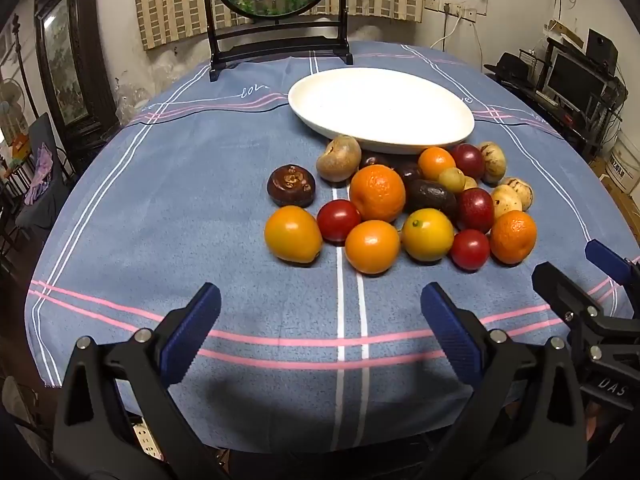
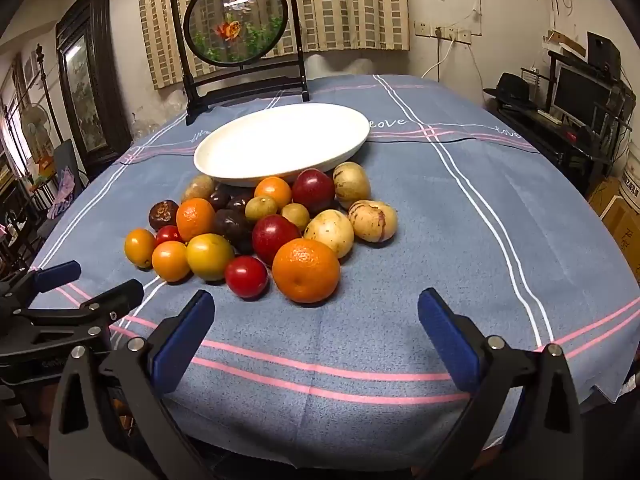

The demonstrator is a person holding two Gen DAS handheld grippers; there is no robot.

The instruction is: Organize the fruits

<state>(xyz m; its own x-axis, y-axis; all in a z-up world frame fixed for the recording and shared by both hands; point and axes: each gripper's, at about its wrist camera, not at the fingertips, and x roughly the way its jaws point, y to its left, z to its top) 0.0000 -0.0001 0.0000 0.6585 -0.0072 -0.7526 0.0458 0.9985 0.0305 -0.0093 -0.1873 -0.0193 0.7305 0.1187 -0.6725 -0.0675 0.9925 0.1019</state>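
Note:
A heap of several fruits lies on the blue cloth just in front of an empty white oval plate (image 1: 380, 108) (image 2: 280, 140). It includes a big orange (image 1: 377, 192), a nearer orange (image 2: 306, 270), red tomatoes (image 1: 338, 220) (image 2: 246, 276), dark red plums (image 2: 276, 238), pale striped melons (image 2: 372, 220) and a dark brown fruit (image 1: 291, 185) at the left. My left gripper (image 1: 320, 296) hovers open short of the heap, nothing between its fingers. My right gripper (image 2: 316, 300) is open too, close to the nearer orange and empty. Each gripper shows at the other view's edge.
A black-framed round goldfish screen (image 1: 276, 8) stands behind the plate at the table's far edge. The table's near edge lies just under both grippers. Dark furniture and a monitor (image 2: 576, 92) stand off to the right, and a framed picture (image 1: 66, 68) to the left.

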